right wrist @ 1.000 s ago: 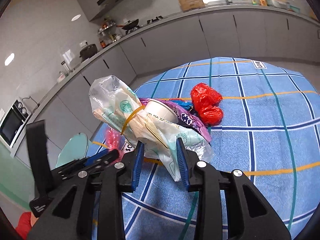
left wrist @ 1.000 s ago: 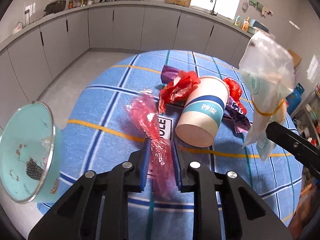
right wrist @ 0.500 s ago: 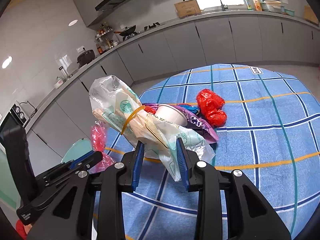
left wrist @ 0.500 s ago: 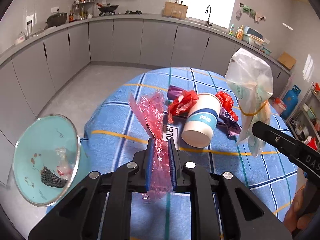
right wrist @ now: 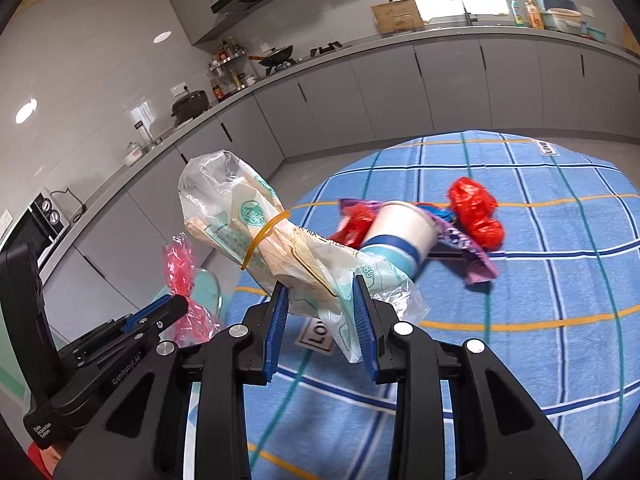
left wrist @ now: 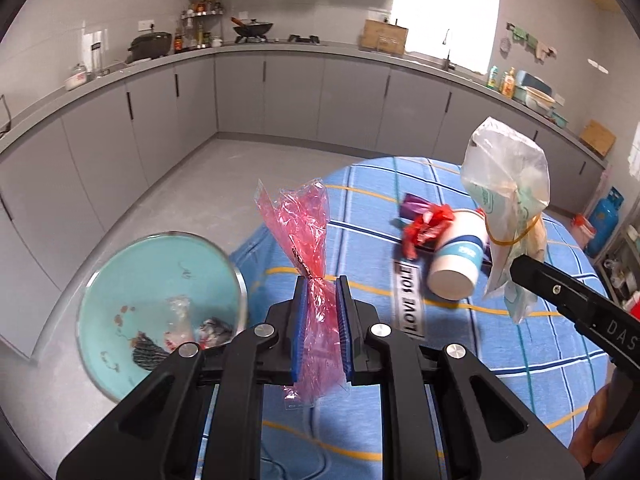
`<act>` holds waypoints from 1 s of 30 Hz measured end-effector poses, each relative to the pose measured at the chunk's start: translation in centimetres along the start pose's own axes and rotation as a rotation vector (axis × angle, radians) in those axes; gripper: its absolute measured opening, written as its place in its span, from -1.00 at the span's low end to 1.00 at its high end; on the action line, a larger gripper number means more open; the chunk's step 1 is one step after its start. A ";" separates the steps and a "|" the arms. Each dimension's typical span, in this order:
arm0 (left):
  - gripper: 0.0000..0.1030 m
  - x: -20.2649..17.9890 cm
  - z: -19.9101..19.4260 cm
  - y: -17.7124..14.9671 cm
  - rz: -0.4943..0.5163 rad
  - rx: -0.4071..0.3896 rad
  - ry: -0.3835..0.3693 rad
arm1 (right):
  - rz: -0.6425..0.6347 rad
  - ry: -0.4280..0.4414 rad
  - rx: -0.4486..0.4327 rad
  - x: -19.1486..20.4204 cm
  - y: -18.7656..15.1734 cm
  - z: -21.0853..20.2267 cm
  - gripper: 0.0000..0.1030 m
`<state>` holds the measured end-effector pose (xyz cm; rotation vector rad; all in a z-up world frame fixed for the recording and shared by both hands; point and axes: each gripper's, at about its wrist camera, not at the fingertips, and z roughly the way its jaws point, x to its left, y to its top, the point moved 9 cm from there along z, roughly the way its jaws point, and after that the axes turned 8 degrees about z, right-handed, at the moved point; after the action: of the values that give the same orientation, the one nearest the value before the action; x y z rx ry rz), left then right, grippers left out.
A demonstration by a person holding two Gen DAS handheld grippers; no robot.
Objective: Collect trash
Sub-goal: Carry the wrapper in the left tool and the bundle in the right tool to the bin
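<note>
The left gripper (left wrist: 320,300) is pointing down and forward, jaws nearly together and clamping. The right gripper (right wrist: 322,300) is angling down beside it on the right, jaws partly apart and gripping.

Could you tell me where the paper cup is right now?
The paper cup lies on its side on the blue tablecloth, between red wrappers, right of centre in the left wrist view.

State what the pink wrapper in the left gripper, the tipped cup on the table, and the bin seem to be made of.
Pink wrapper: thin glossy plastic film, see-through and crinkled.
Cup: likely matte paper, white with a printed blue band.
Bin: probably smooth teal plastic inside, with a shiny rim that looks like metal.
</note>
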<state>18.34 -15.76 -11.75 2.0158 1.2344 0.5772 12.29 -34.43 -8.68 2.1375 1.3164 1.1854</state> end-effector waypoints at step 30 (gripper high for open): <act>-0.72 16.7 -4.5 -3.6 -0.181 -0.015 0.234 | -0.170 0.137 0.109 17.0 -5.3 7.7 -0.35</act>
<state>20.71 1.73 -11.22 1.8379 1.5276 0.7465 19.17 -16.31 -8.76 2.0000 1.6217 1.2338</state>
